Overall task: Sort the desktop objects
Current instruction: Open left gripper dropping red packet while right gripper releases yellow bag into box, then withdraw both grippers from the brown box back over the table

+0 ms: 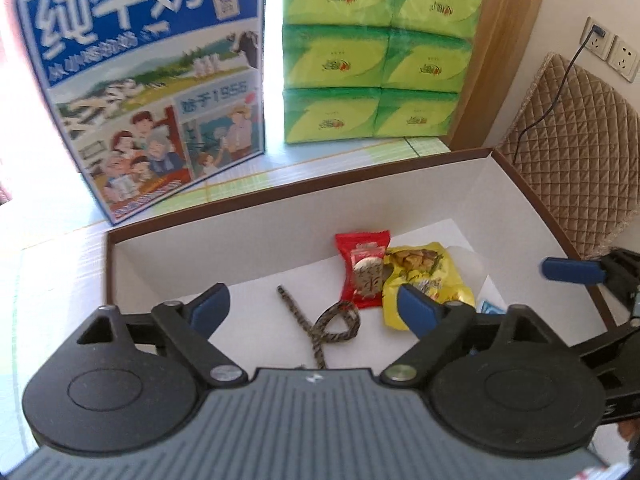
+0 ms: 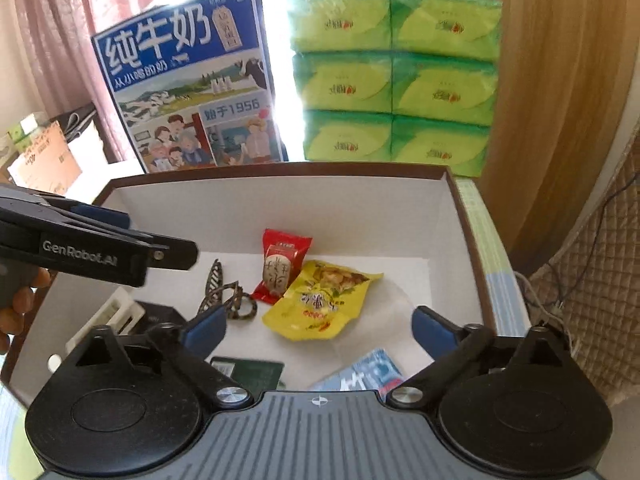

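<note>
A: What lies inside the box?

B: It is a white cardboard box with a brown rim, in the middle of both views. On its floor there is a red snack packet with a round biscuit printed on it, and touching it at the lower right a yellow snack bag, shiny and wrinkled. Just left of them lies a patterned cord, brown and black, curled in a loop.

A: Anything more in the lower part?

B: Yes, in the right wrist view: a dark green card, a blue and white packet, a black flat object and a white plastic piece at the lower left. What these are exactly, I cannot tell.

A: And the tools?

B: The left tool hangs over the box with its blue pads spread apart, holding nothing. The right tool is also spread wide and empty.

A: The room behind?

B: A blue milk carton box with cartoon people stands upper left, and beside it a stack of green tissue packs in glossy film. The bench has a pale checked cloth. At the right there is a quilted brown cushion and a wall socket.
</note>
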A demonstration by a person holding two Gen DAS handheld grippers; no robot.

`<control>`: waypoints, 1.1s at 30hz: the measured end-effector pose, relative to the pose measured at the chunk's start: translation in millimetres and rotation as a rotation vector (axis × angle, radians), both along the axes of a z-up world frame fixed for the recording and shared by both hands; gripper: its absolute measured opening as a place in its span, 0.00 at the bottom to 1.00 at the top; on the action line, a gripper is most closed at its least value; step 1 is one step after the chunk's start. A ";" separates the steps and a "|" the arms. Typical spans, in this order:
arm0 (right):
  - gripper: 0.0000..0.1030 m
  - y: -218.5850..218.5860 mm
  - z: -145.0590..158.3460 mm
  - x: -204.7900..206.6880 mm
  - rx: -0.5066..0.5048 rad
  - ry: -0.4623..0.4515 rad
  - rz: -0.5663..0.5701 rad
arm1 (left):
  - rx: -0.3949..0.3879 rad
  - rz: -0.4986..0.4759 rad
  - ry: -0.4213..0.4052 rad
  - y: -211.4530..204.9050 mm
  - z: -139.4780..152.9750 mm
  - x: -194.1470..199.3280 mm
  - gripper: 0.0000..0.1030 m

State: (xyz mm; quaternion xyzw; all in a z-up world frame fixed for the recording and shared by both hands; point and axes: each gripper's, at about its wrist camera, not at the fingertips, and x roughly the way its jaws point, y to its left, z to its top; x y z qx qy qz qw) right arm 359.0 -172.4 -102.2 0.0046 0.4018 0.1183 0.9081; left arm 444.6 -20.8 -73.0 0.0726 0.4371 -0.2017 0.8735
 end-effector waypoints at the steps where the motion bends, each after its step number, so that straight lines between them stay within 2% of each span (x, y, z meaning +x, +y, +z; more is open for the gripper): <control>1: 0.98 -0.3 2.1 -4.2 0.005 -0.002 -0.002 | 0.004 0.007 -0.013 3.0 2.8 -4.6 0.88; 7: 0.98 -2.2 14.5 -33.8 0.001 -0.028 -0.041 | 0.032 0.036 -0.083 20.2 22.2 -40.2 0.92; 12: 0.98 -2.1 28.0 -61.0 0.006 -0.061 -0.078 | 0.021 0.068 -0.117 35.4 37.0 -74.1 0.93; 27: 0.98 -3.8 57.7 -144.3 0.085 -0.104 -0.092 | -0.032 0.164 -0.120 81.3 64.9 -176.3 0.93; 33: 0.98 2.9 61.2 -175.8 0.058 -0.109 -0.067 | -0.002 0.197 -0.110 94.9 62.1 -212.5 0.93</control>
